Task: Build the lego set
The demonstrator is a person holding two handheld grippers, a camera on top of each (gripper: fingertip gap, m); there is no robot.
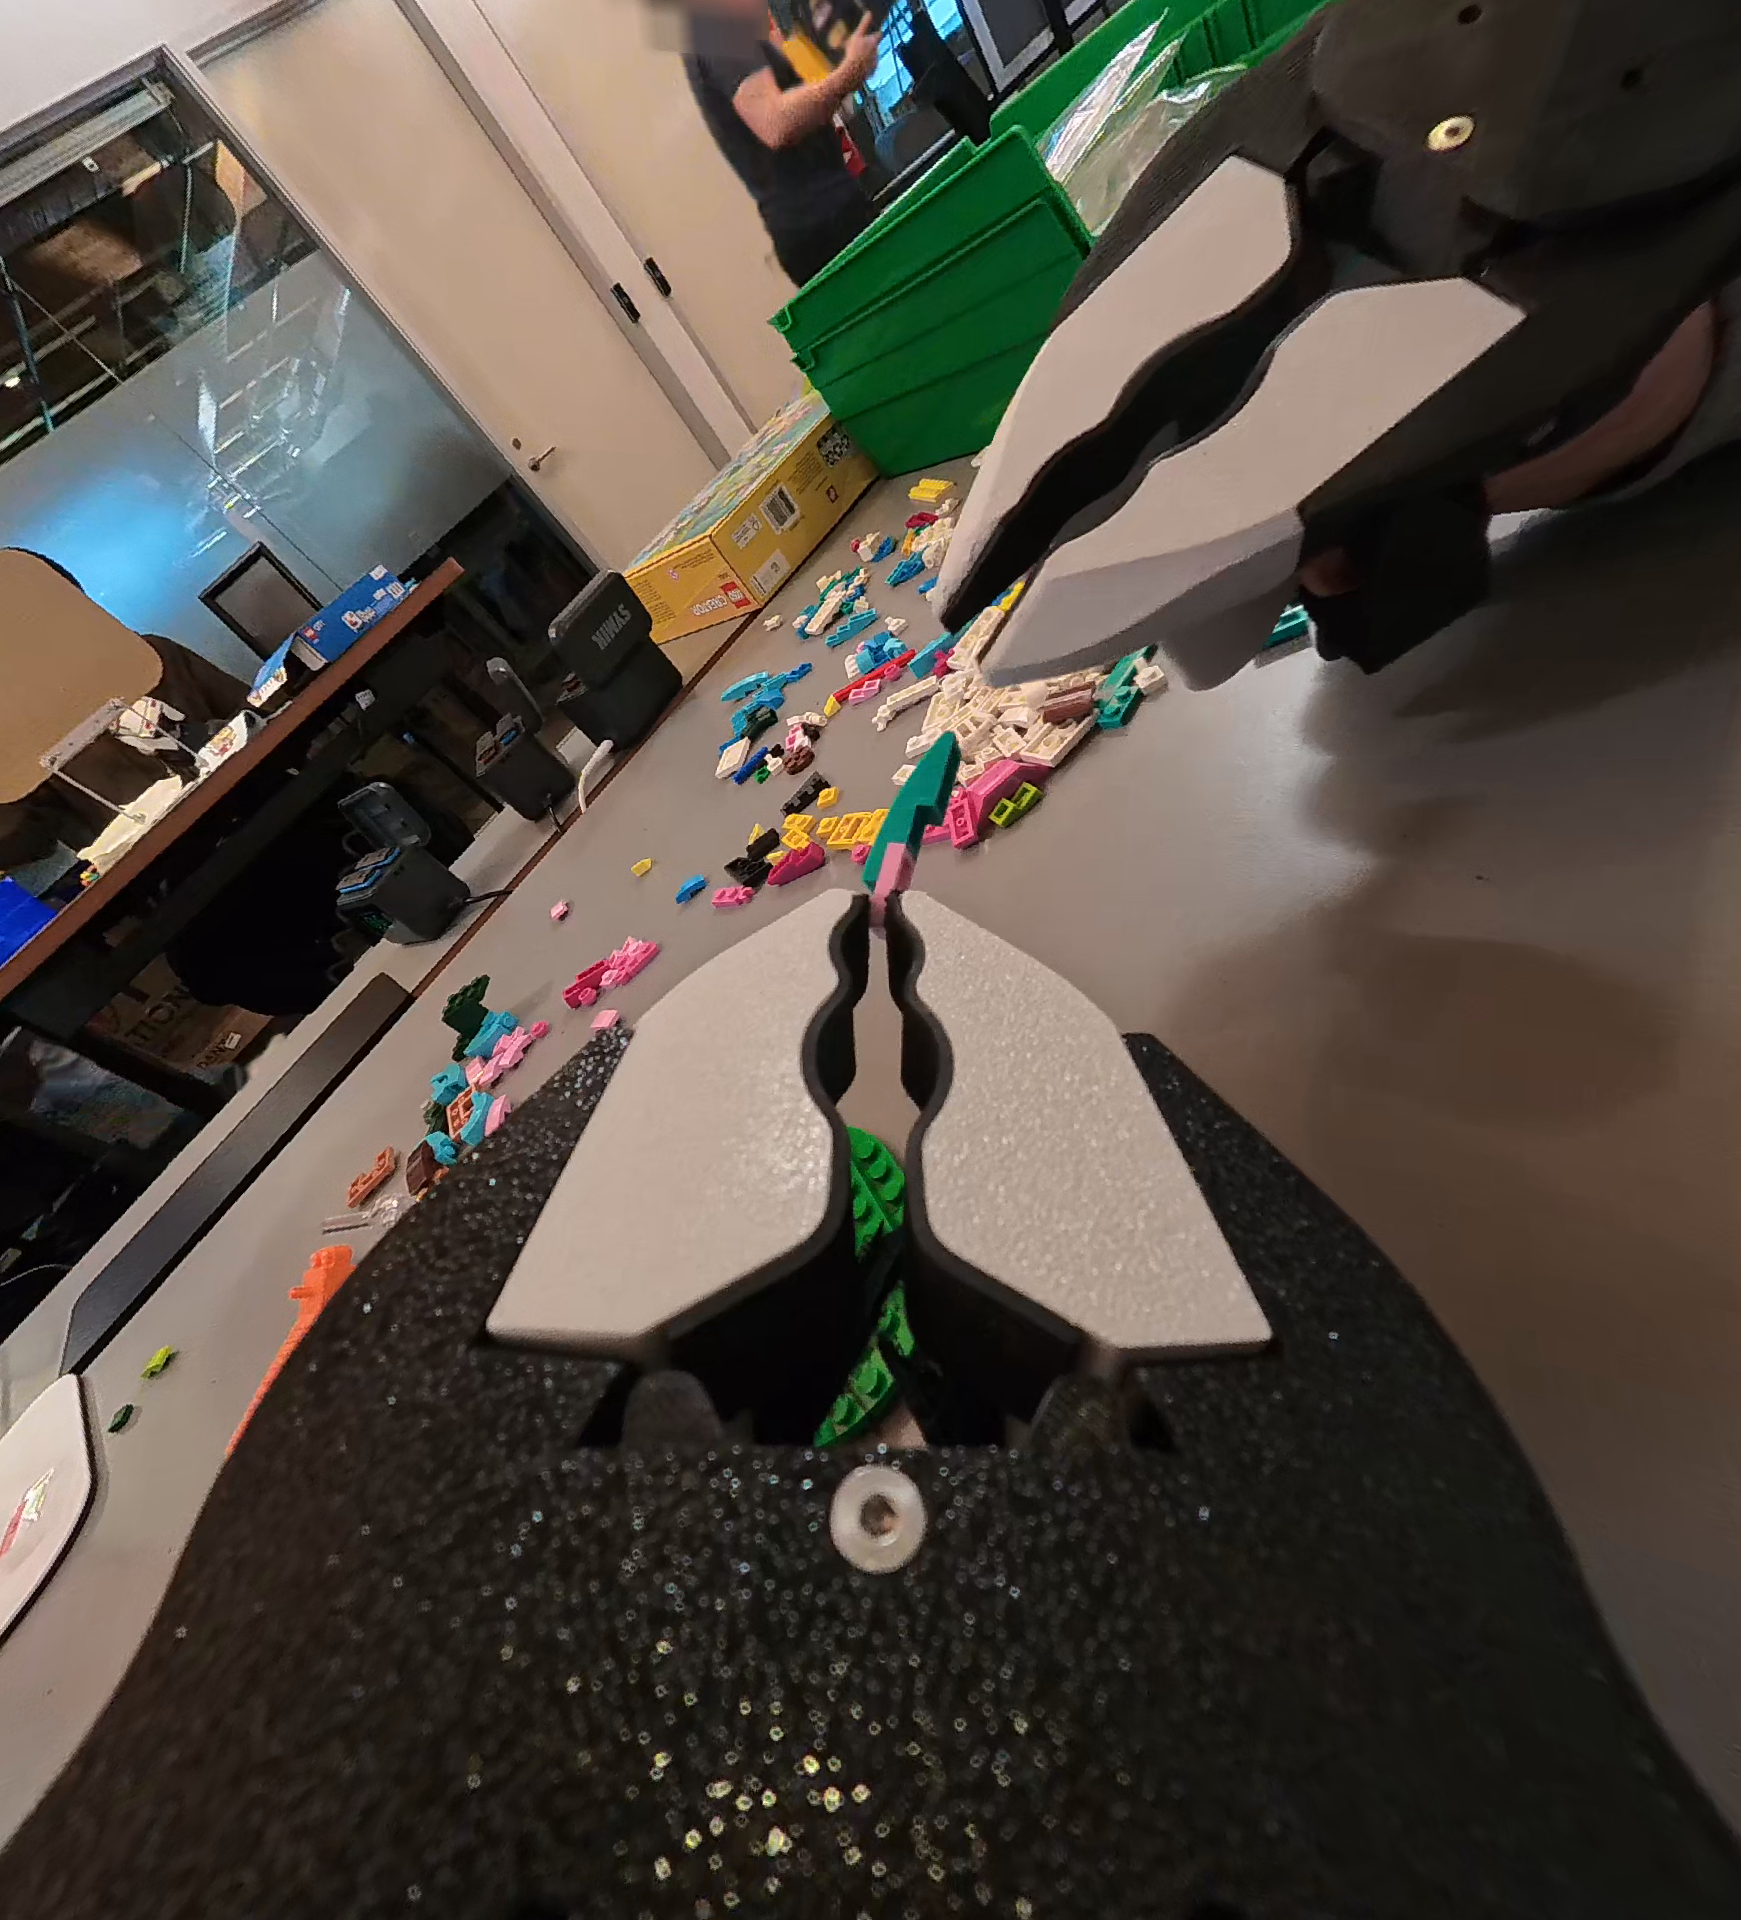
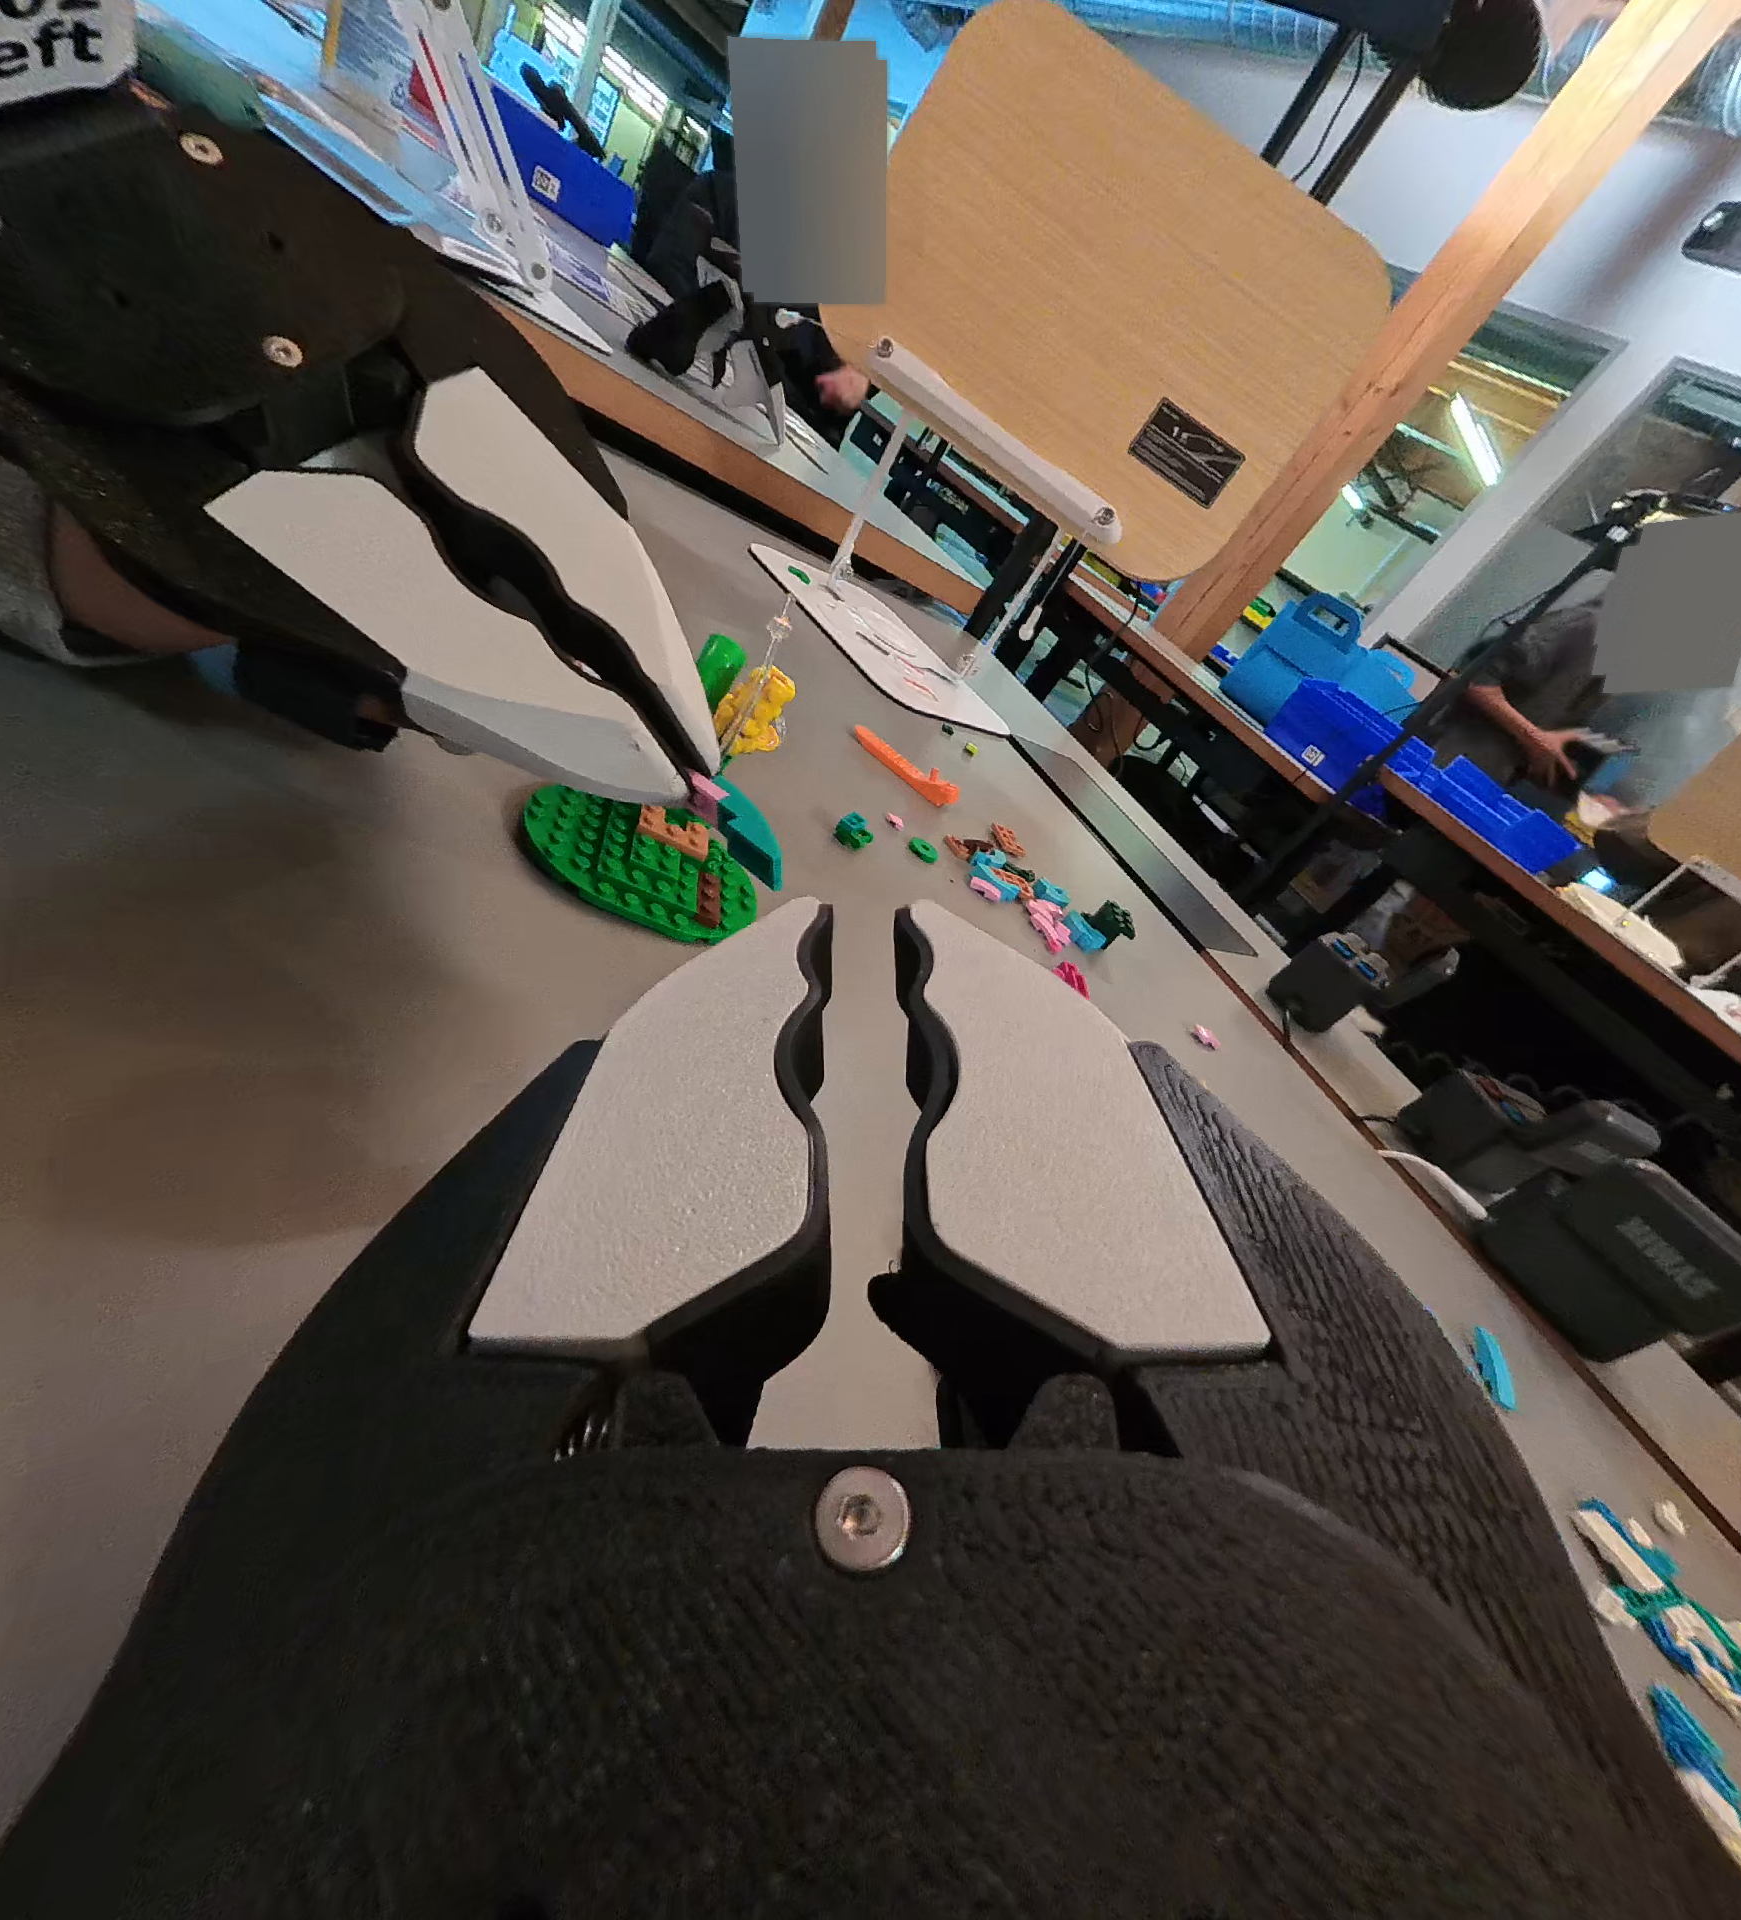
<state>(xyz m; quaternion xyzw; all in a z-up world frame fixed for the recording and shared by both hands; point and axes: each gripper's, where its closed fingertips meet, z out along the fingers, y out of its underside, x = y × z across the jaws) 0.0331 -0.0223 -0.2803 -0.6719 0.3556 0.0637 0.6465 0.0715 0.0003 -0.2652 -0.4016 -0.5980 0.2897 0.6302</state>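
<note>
Rough tally from both views: two grippers, the left gripper [image 1: 878,914] and the right gripper [image 2: 863,920]. One round green baseplate [image 2: 575,831] with a few stacked bricks on it, one teal and pink piece [image 1: 913,810] pinched in the left gripper's tips. One orange brick separator [image 2: 902,777], one yellow box [image 1: 741,540], at least two green bins [image 1: 939,291] stacked together. One white stand [image 2: 949,520] on a flat base. Two chargers or power blocks [image 1: 606,665] on the table edge in the left view. Loose bricks [image 1: 991,717], way too many to count, dozens in white, pink, yellow, blue. Two people [image 2: 1531,707] in the background of the right view, one more in the left
</note>
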